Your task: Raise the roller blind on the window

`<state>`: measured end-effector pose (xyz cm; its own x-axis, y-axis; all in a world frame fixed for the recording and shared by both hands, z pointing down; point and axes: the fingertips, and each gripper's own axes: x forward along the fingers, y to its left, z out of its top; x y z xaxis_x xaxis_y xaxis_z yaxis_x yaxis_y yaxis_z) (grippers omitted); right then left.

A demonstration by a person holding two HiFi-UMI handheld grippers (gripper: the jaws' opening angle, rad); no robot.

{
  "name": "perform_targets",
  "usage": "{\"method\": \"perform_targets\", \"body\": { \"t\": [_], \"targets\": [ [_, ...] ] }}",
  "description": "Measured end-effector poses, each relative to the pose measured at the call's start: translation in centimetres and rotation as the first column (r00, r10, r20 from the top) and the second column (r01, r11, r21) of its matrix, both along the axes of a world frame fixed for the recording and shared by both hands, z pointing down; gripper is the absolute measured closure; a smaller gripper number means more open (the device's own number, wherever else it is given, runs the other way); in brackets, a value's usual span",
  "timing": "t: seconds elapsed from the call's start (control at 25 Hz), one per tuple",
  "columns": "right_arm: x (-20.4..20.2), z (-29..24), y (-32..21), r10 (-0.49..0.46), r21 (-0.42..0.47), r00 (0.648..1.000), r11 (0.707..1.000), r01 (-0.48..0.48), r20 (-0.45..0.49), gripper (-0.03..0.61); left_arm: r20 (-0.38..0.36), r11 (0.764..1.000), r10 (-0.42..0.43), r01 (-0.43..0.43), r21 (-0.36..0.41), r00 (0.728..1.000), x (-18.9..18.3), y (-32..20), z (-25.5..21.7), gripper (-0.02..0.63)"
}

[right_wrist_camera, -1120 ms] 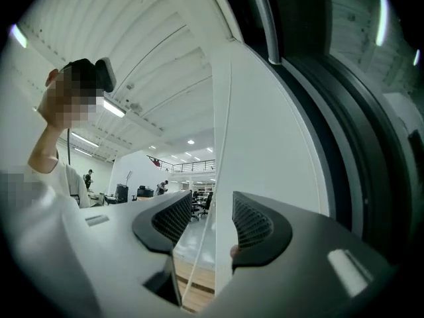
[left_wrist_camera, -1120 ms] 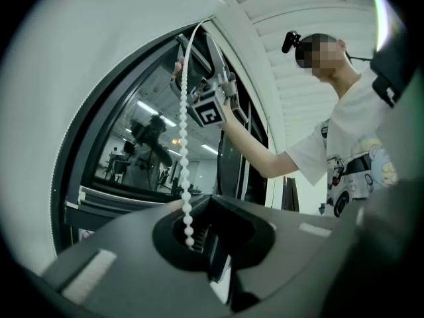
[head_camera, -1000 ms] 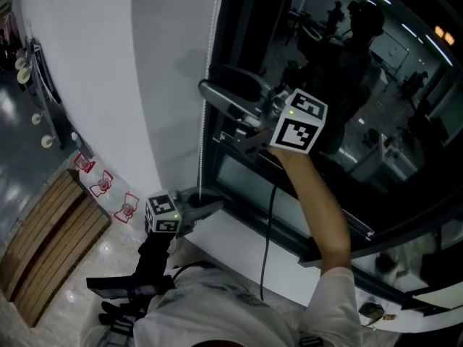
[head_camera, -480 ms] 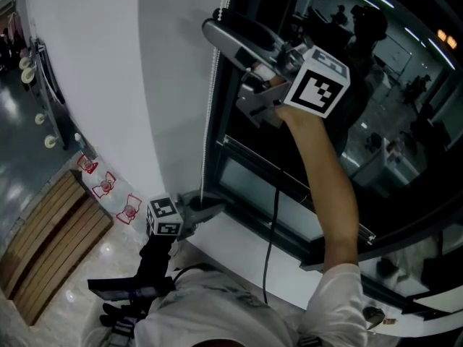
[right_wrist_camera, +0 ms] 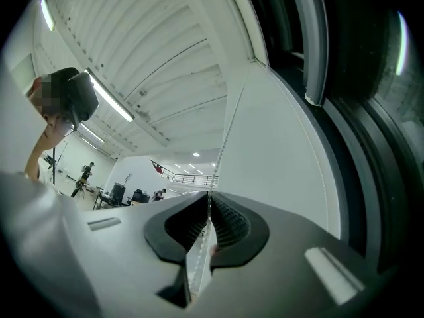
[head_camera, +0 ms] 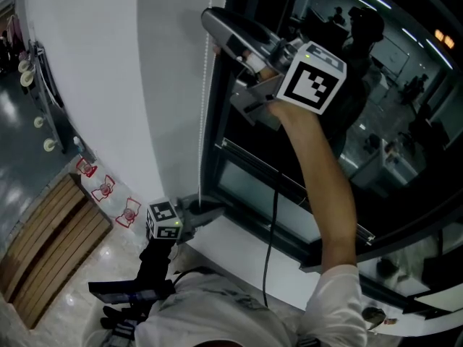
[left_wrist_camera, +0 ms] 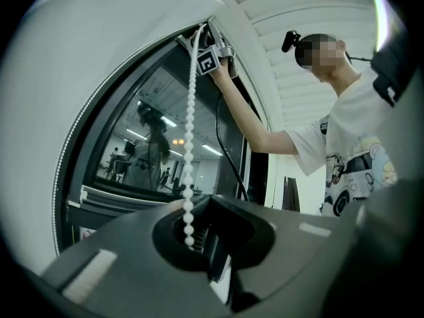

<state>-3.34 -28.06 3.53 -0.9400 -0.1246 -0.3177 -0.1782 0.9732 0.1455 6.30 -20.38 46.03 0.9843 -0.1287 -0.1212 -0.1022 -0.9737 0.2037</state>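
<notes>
Low by the sill our left gripper point(head_camera: 210, 210) pinches the bead chain point(head_camera: 202, 121) hanging along the window point(head_camera: 405, 143) edge, and high up our right gripper point(head_camera: 211, 24) has just been closing on it, so we judge another pull is still ahead, with the blind itself out of sight.

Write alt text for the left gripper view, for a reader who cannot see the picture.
A white bead chain runs down beside a dark window into the left claw, whose jaws are shut on it. High up, a person's raised arm holds the right claw, whose jaws have just been closing on the same chain.
</notes>
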Motion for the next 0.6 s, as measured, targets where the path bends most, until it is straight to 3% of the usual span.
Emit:
{"method": "perform_targets", "body": {
  "t": [0.16,0.6],
  "targets": [
    [0.4,0.2,-0.1,-0.010,-0.046,1.000,0.999,0.010,0.005,0.566,0.000,1.000,0.001,-0.001,-0.008,1.000,0.0,0.2,0.2,0.615],
    [1.6,1.8,1.6,-0.034,-0.044,0.999,0.998,0.033,-0.015,0.569,-0.005,1.000,0.017,-0.017,-0.012,1.000,0.5,0.5,0.2,0.615]
  ]
}}
